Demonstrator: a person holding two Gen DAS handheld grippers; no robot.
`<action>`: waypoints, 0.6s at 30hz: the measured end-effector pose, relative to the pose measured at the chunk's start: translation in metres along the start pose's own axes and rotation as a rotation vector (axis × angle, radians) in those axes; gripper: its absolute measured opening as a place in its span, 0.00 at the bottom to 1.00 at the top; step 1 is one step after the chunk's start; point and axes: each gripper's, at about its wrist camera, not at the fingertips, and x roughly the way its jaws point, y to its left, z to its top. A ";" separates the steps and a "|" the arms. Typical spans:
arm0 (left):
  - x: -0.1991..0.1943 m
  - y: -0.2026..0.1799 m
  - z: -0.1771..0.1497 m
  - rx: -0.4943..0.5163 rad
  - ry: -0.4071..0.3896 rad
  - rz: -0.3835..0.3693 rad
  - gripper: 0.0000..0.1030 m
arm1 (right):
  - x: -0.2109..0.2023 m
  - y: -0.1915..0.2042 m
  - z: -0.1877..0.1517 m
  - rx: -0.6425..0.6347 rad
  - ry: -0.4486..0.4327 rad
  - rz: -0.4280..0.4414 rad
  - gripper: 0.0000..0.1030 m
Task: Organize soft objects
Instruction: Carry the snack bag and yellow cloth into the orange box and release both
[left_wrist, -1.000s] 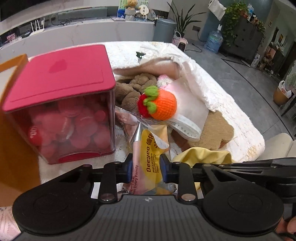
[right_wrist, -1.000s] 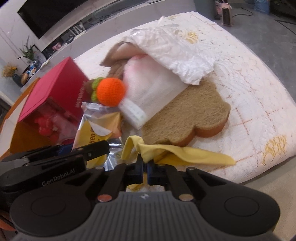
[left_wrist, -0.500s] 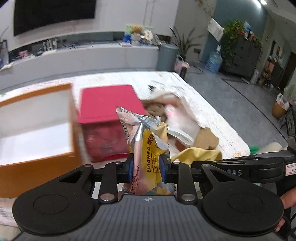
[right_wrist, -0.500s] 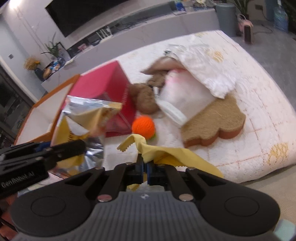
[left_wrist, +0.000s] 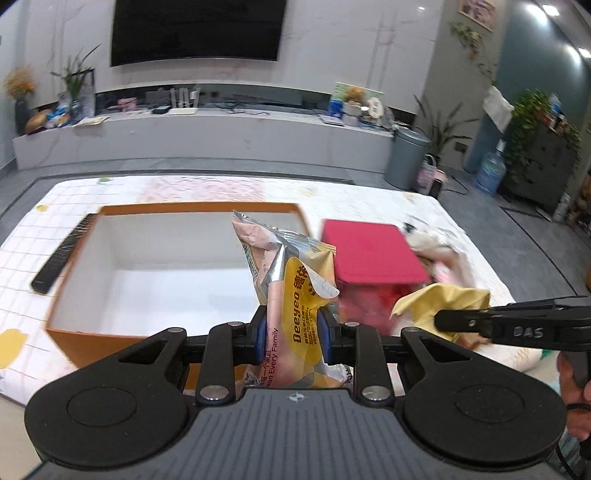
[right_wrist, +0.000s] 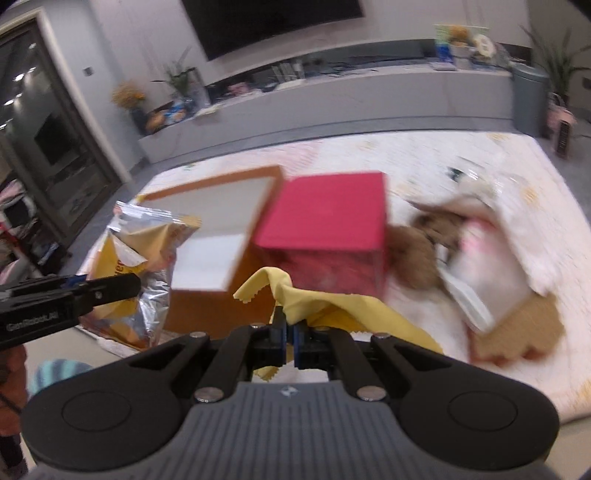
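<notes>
Since the earlier frames both grippers have risen off the pile of soft things and swung left, so the open orange box now fills the middle of each view where the red-lidded box and the plush heap stood before.

Left wrist view: the left gripper (left_wrist: 291, 334) has its jaws clamped on the snack packet (left_wrist: 291, 291), which stands upright between them, its long axis running up and away from the jaws. The orange box (left_wrist: 74, 280) lies just beyond and to the left of the packet, mouth upward and white inside; a dark remote (left_wrist: 61, 260) rests on the bed (left_wrist: 22, 236) at its left. The red-lidded box (left_wrist: 369, 254) sits to the right, and the right gripper reaches in from the right edge carrying the yellow cloth (left_wrist: 443, 301).

Right wrist view: the right gripper (right_wrist: 290, 341) has its jaws closed tight on the yellow cloth, which drapes to the right. Here the orange box lies far and left of the jaws, behind the red-lidded box. The left gripper with the packet looks nearer the opening, so it would likely drop first.
</notes>
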 end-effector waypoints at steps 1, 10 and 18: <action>0.000 0.005 0.004 -0.005 0.002 0.009 0.30 | 0.002 0.007 0.006 -0.013 0.000 0.012 0.00; 0.014 0.047 0.035 -0.004 0.002 0.105 0.30 | 0.040 0.075 0.064 -0.135 0.018 0.109 0.00; 0.086 0.090 0.047 -0.036 0.208 0.068 0.30 | 0.135 0.106 0.085 -0.202 0.225 0.113 0.00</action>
